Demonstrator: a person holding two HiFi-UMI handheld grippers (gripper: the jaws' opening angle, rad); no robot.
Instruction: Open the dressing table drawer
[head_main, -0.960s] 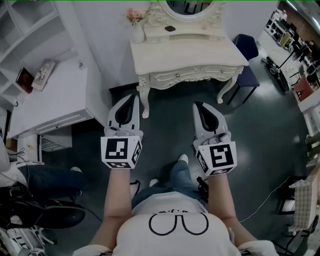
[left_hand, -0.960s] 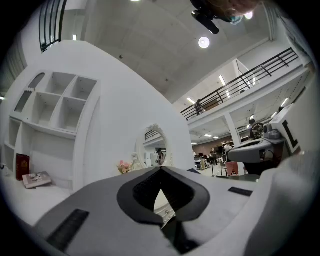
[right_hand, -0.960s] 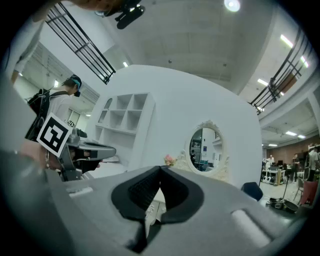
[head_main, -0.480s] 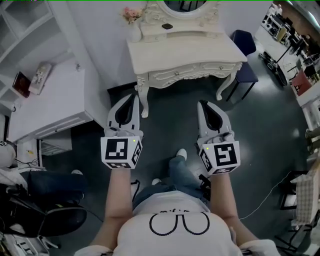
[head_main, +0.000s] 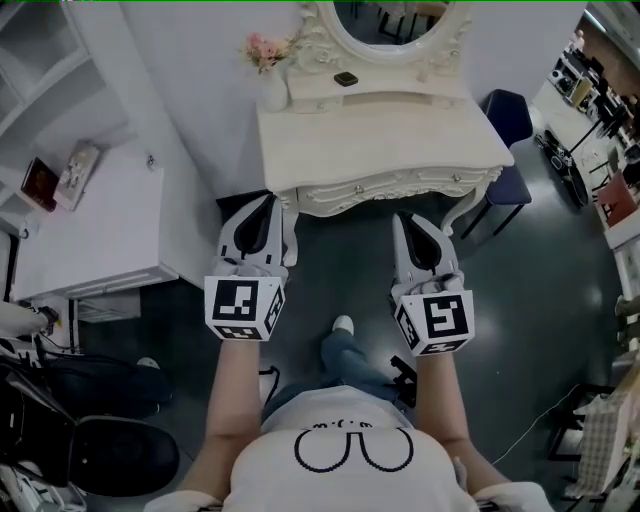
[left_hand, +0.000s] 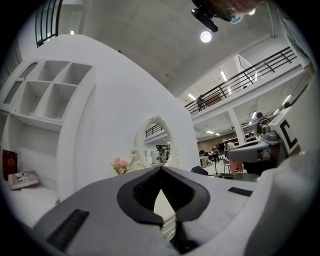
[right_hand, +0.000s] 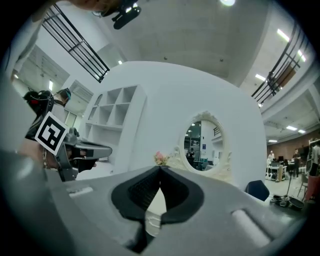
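The cream dressing table (head_main: 380, 130) with an oval mirror (head_main: 395, 20) stands against the wall at the top of the head view. Its carved drawer front (head_main: 390, 186) with small knobs is closed. My left gripper (head_main: 268, 204) is shut and empty, its tip just before the table's left front leg. My right gripper (head_main: 408, 222) is also shut and empty, just short of the drawer front's right half. In the left gripper view the jaws (left_hand: 161, 169) meet at the tip, and the mirror (left_hand: 156, 147) lies ahead. The right gripper (right_hand: 160, 168) view shows the same, with the mirror (right_hand: 202, 145) beyond.
A white vase of pink flowers (head_main: 270, 60) and a small dark object (head_main: 346, 78) sit on the table's back shelf. A white cabinet (head_main: 100, 215) stands at the left, a blue stool (head_main: 510, 115) at the table's right, and a black chair (head_main: 110, 450) at bottom left.
The person has stepped toward the dressing table, so it sits nearer and both gripper tips now reach its front edge. Both grippers stay shut.
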